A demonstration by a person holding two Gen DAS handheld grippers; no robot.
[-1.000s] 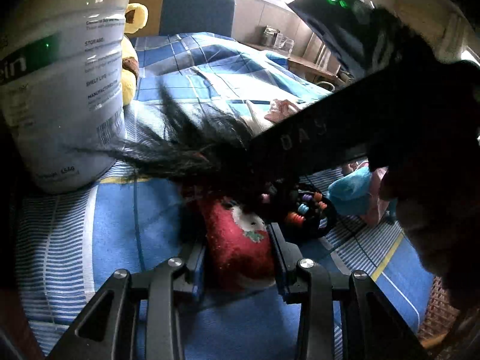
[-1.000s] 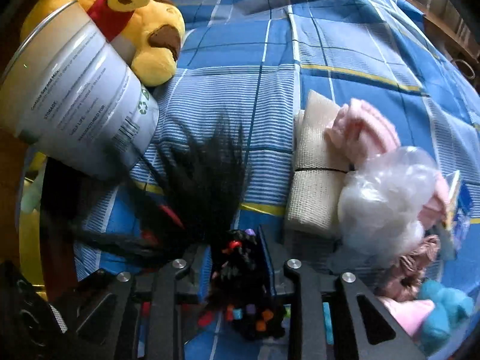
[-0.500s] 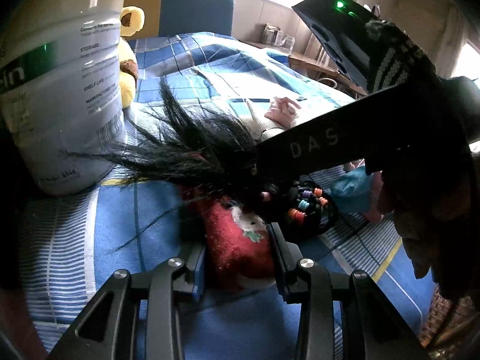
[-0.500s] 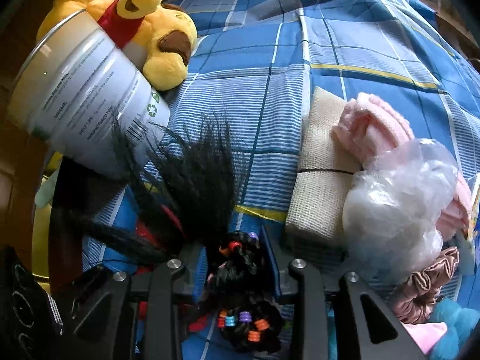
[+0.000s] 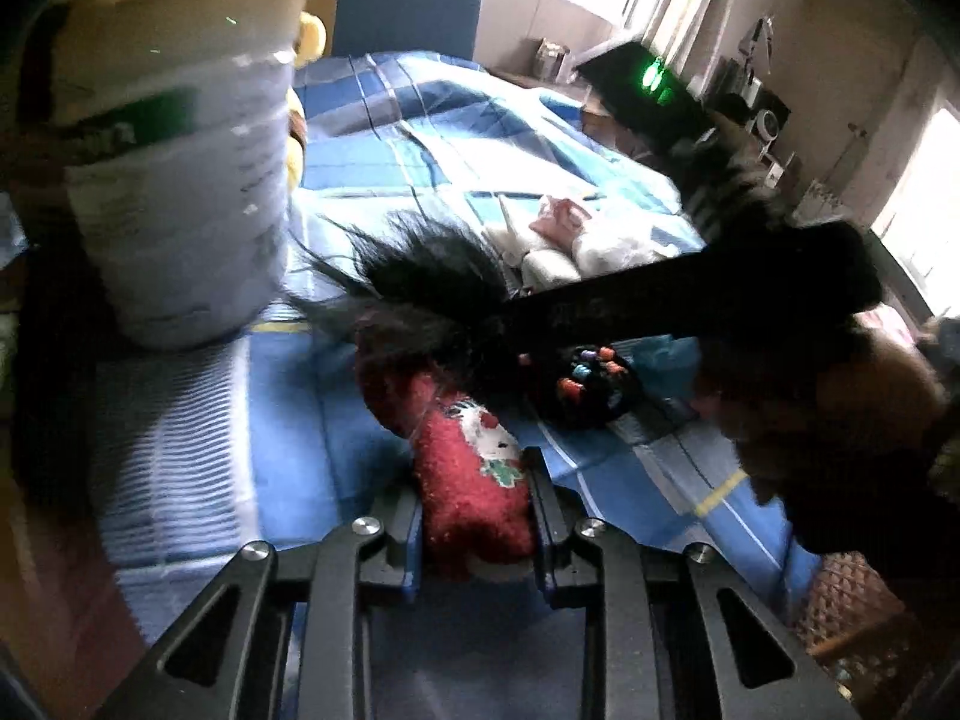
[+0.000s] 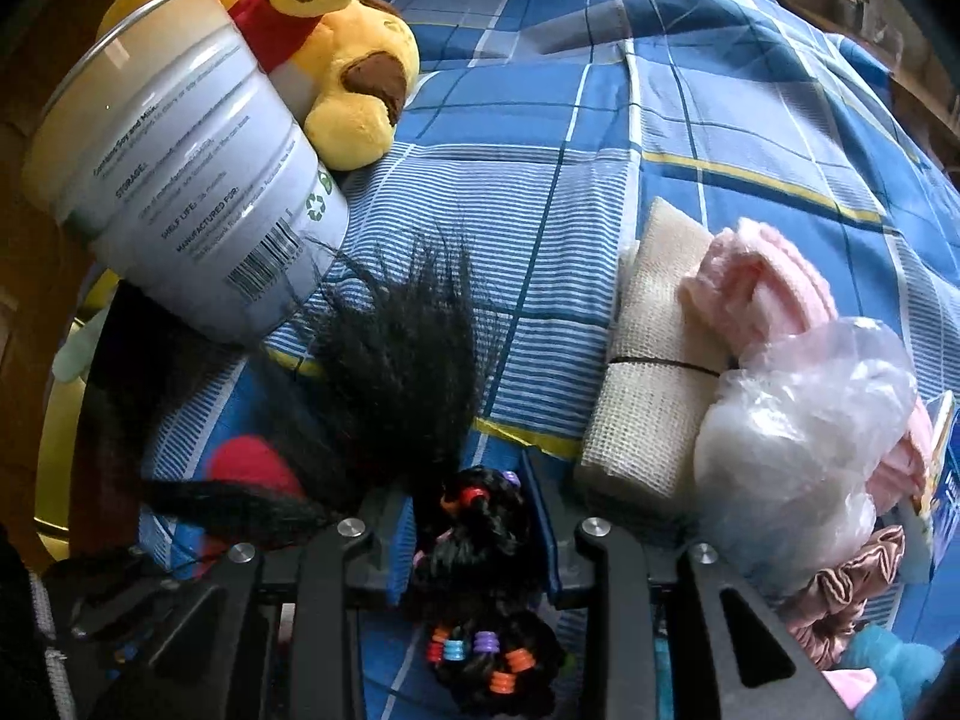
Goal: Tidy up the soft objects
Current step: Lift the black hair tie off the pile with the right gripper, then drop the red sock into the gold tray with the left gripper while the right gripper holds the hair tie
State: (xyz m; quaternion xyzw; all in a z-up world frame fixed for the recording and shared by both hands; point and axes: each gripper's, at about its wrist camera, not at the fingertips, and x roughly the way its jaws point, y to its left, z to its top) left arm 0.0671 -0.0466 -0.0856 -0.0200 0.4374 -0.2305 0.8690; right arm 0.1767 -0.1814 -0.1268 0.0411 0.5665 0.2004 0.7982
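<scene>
Left wrist view: the left gripper sits at the bottom centre, its jaws pinched on the near end of a red sock with a small white patch on it. The sock runs up toward the middle of the frame and lies on the blue checked bedspread. It looks light, fluffy and limp, so the free end will likely droop and drag when lifted; a hold nearer its middle would probably carry it more evenly. A black hairpiece crosses over its far end, and a white tub stands at upper left. The right gripper's dark body cuts across the right half.

Right wrist view: the right gripper at bottom centre is closed on the braided part of the hairpiece, with coloured beads hanging below and loose strands fanning up toward the tub. It seems light, floppy and liable to snag; the braid is the firmest place to hold. A yellow plush bear leans against the tub at upper left. A beige cloth roll, pink cloth and a plastic bag lie at right.
</scene>
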